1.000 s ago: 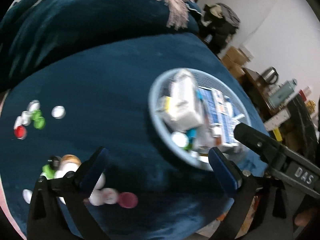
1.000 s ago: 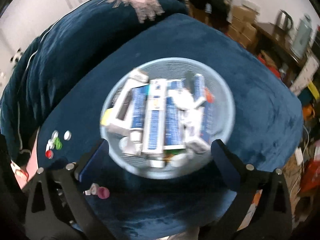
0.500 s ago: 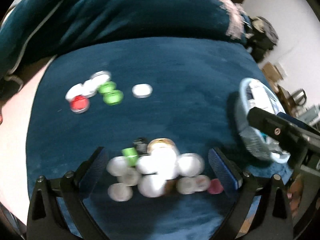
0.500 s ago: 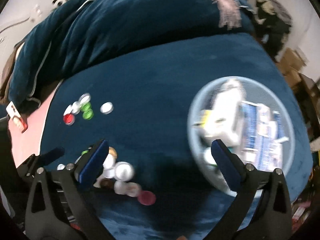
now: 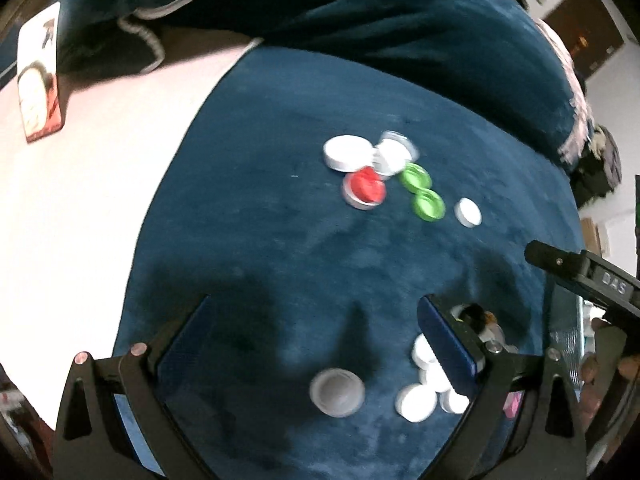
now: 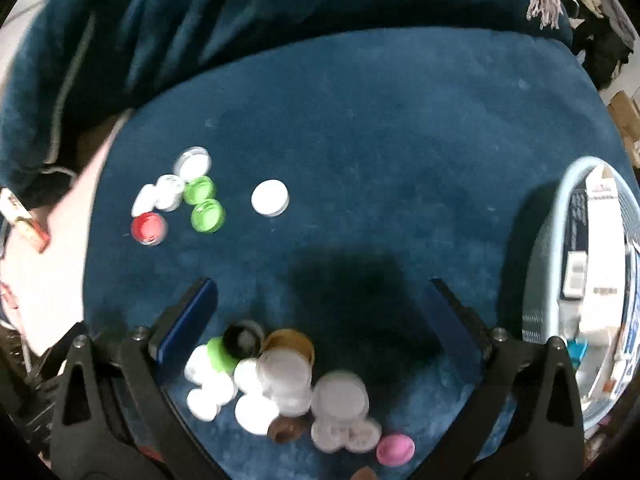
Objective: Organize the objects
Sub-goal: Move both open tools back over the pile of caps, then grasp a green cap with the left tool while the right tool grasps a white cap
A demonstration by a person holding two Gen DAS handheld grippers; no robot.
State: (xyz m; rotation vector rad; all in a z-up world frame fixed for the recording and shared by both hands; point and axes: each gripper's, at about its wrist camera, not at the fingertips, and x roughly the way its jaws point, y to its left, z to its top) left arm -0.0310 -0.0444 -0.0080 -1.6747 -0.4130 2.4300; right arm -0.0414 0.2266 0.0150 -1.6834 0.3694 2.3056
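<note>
Caps pile sits on blue blanket left of basket; your right gripper hangs spread and empty over it, your left gripper spread, empty beside it.

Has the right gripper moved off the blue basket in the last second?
Yes. The right gripper swung left: the blue basket now sits at the view's right edge, and the bottle caps lie between its fingers.

Plush matt blue blanket, smooth plastic caps, pale perforated plastic basket.
</note>
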